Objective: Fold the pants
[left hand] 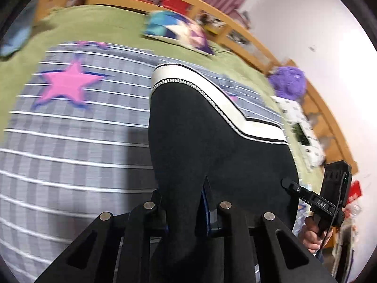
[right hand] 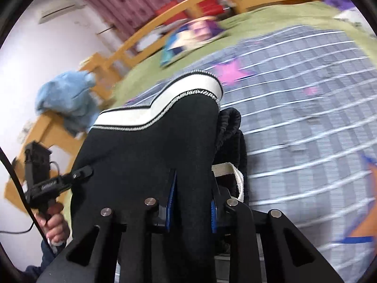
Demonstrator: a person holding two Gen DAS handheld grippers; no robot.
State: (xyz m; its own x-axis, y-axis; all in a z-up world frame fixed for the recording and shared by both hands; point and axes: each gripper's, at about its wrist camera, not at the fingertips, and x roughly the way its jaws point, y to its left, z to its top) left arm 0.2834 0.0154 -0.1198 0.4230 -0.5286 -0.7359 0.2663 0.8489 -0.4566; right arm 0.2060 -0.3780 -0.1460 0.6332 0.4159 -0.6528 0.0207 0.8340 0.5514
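The black pants (left hand: 212, 146) with a white waistband (left hand: 202, 82) hang stretched between both grippers above the bed. My left gripper (left hand: 186, 214) is shut on the pants' near edge. My right gripper (right hand: 192, 202) is shut on the same black cloth (right hand: 150, 151); its white band (right hand: 188, 89) is at the far end, and a bunched black part with white trim (right hand: 232, 146) hangs to its right. Each gripper shows in the other's view, the right one (left hand: 297, 189) and the left one (right hand: 77, 174), clamped on the cloth's side edge.
The bed has a grey checked blanket with pink stars (left hand: 70, 108) over a green sheet (left hand: 101, 23). A colourful pillow (left hand: 179, 30), a purple plush (left hand: 287, 80) and a blue plush (right hand: 66, 96) lie near the wooden bed rail (left hand: 235, 21).
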